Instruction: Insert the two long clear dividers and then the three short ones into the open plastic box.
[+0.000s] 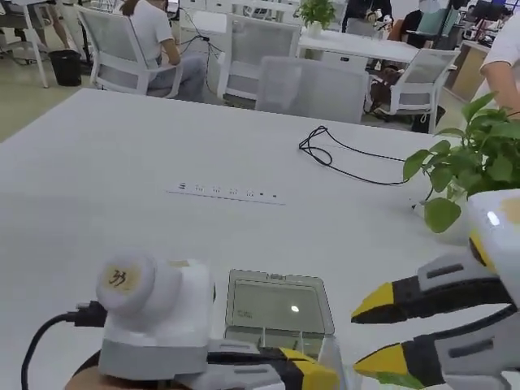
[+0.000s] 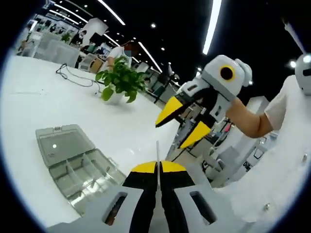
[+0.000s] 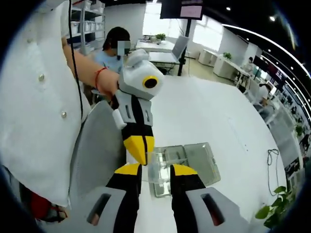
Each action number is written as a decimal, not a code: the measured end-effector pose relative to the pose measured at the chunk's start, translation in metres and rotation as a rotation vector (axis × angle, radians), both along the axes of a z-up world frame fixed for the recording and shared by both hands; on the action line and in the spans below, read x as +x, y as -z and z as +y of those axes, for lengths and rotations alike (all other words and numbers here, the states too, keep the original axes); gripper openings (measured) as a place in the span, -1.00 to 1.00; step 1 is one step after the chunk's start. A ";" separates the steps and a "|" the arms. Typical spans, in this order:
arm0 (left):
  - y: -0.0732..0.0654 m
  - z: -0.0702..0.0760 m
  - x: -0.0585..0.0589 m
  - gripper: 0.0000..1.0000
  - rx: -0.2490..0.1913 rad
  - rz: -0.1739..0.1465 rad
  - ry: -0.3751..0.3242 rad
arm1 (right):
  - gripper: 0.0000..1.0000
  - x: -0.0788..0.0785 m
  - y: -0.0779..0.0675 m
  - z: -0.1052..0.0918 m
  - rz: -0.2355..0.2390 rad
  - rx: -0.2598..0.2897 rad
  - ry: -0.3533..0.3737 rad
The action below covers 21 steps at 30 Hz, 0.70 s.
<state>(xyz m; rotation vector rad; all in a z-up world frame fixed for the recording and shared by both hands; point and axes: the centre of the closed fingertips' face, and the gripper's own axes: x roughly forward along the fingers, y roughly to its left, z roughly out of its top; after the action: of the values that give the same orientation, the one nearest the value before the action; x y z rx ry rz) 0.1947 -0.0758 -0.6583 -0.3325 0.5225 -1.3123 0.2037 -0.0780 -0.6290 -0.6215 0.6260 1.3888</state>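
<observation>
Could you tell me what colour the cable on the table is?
The cable is black, clearest in the head view.

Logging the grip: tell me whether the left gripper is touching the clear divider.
Touching. In the left gripper view, the left gripper has its jaws closed on the clear divider, which rises from between them.

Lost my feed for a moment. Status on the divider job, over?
Left gripper shut on a clear divider. Right gripper open, close by it. Plastic box open on the table, some dividers already inside. Nothing blocking the box.
</observation>
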 end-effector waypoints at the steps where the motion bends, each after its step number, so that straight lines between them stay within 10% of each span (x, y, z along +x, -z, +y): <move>1: -0.003 0.000 -0.001 -1.00 -0.003 -0.029 0.011 | -0.54 -0.002 0.000 0.000 0.024 0.005 -0.009; 9: -0.020 0.002 -0.019 -1.00 -0.030 -0.175 0.129 | -0.69 -0.021 -0.006 0.007 0.182 0.037 -0.106; 21: -0.026 0.003 -0.026 -1.00 -0.055 -0.221 0.176 | -0.85 -0.039 -0.002 0.018 0.241 0.025 -0.209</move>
<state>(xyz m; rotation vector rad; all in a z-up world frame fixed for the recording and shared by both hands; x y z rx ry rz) 0.1684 -0.0724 -0.6319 -0.1867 0.3351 -1.5147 0.1644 -0.0596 -0.6266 -0.5141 0.7503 1.6814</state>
